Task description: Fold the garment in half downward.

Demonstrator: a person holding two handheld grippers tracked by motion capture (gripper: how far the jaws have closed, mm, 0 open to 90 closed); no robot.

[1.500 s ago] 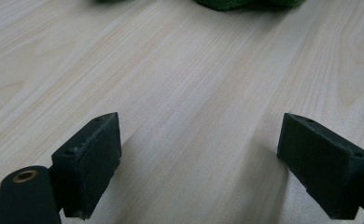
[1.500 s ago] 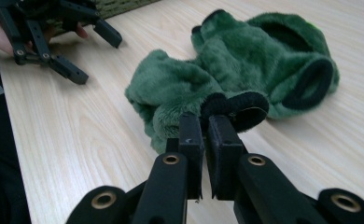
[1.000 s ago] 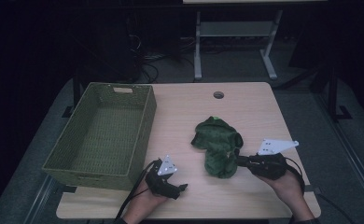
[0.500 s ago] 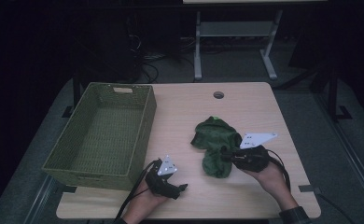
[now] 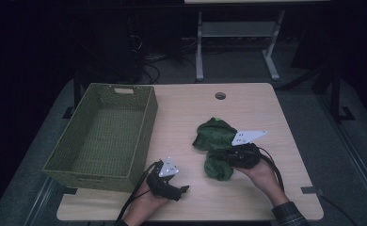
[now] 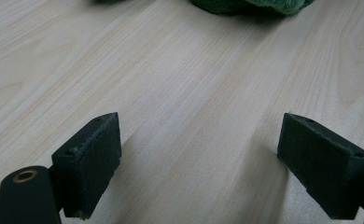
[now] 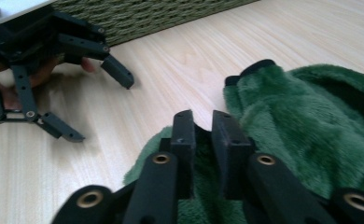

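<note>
A pale wooden worktop (image 5: 247,108) stands in a dark room, with a grey carpet around it and a metal frame behind. At its left sits a green woven basket (image 5: 104,134), reaching to the left edge and just left of the left claw (image 5: 184,189). That claw lies low near the worktop's near edge, its jaws wide apart with only bare wood between them; in the left gripper view the green cloth (image 6: 245,5) lies ahead of it, well apart. The wood between the two claws is bare. To the right, the right claw (image 7: 203,126) is over the near part of the green cloth (image 5: 217,141). Its jaws stand close together with a narrow gap and have just been opening slightly; plush shows in the gap, but I cannot tell whether the pads press it. The cloth is heaped mid-worktop, stretching away beyond that claw. Open wood lies to the right and behind, up to a cable hole (image 5: 220,95) near the far edge.
</note>
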